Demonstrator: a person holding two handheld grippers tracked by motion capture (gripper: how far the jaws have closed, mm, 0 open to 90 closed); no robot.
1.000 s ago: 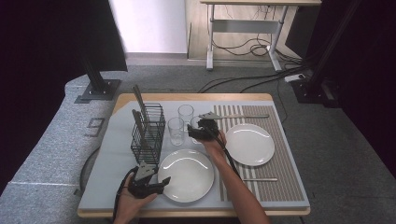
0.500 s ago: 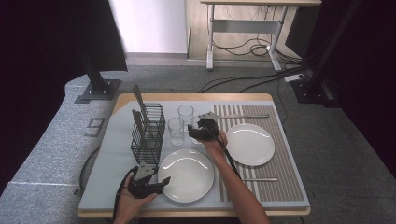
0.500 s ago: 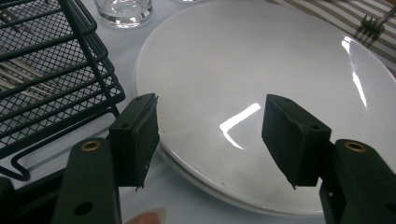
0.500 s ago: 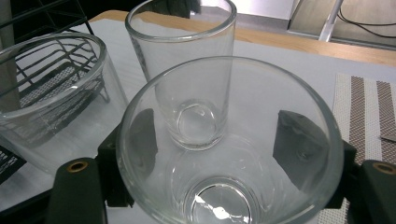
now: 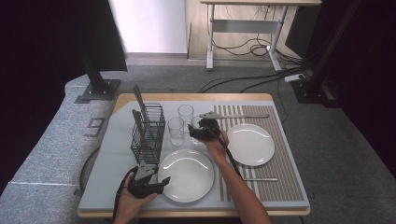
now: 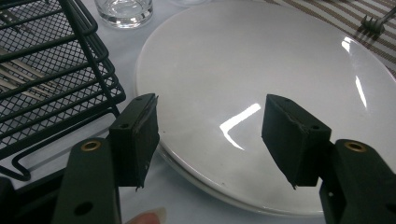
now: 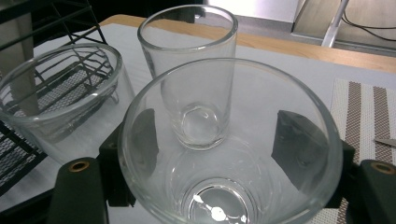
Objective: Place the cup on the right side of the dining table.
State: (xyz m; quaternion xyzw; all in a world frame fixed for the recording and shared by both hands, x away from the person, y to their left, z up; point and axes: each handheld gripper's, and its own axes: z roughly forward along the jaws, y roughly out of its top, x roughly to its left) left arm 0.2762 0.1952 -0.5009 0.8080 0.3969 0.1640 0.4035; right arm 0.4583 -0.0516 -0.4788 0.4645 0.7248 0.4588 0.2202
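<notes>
A person at a laid bench (image 5: pixel 107 158) works two hand-held tongs, and the step in hand looks like taking up a drinking glass. The right tongs (image 5: pixel 203 132) straddle the nearest glass (image 7: pixel 229 154), which stands upright by the inner edge of the striped placemat (image 5: pixel 285 168), close to two other glasses (image 5: pixel 176 130) beside the wire cutlery basket (image 5: pixel 148 133). In the right gripper view the two black pads sit on either side of the glass wall, one seen through the glass and one outside it. Whether they press on it yet cannot be told, though the jaws have just been closing a little around it. I judge the grip as being made, not yet secure.

The left tongs (image 6: pixel 210 140) hang over the near rim of the white plate (image 6: pixel 261 93) at the front of the bench. Their jaws stand well apart with nothing between them, the plate lying untouched below.

A second plate (image 5: pixel 251 143) sits on the placemat, with cutlery (image 5: pixel 238 116) above it and more below.

The next move, as I read it, calls for the right tongs to close squarely on the glass, then lift it straight up. The neighbouring glasses stand close enough to be knocked by any sideways drift.
</notes>
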